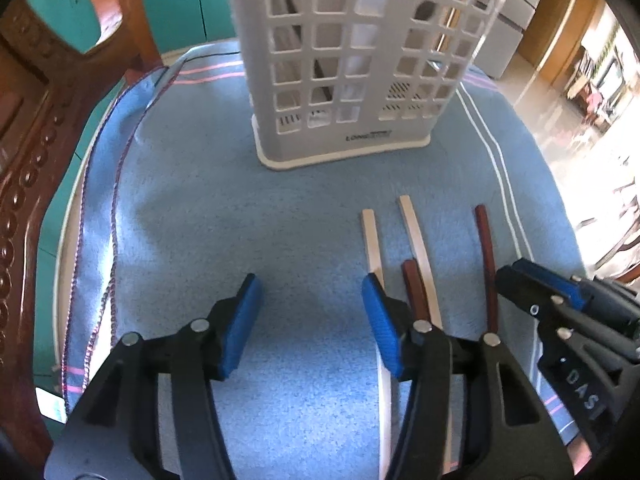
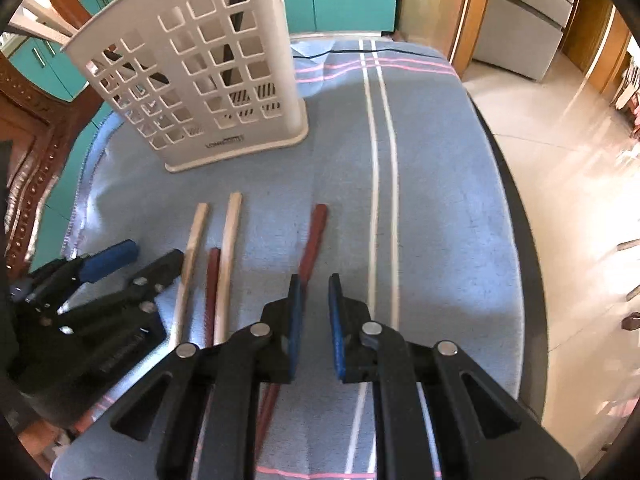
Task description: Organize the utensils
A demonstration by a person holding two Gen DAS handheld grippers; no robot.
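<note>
Four chopsticks lie on a blue towel [image 1: 200,220]: two pale wooden ones [image 1: 370,236] [image 1: 412,224] and two dark red ones [image 1: 412,280] [image 1: 484,240]. My left gripper [image 1: 310,284] hovers open over bare towel, its right finger just left of the pale sticks. My right gripper [image 2: 315,284] has a narrow gap between its pads with only towel showing through. The long red chopstick [image 2: 316,232] runs under its left finger. A white lattice utensil holder [image 1: 340,60] stands upright behind, with dark utensils inside.
A carved wooden chair [image 1: 24,160] crowds the left side. The table's dark edge [image 2: 520,240] curves along the right, with shiny floor beyond. White stripes [image 2: 376,160] run down the towel to the right of the chopsticks.
</note>
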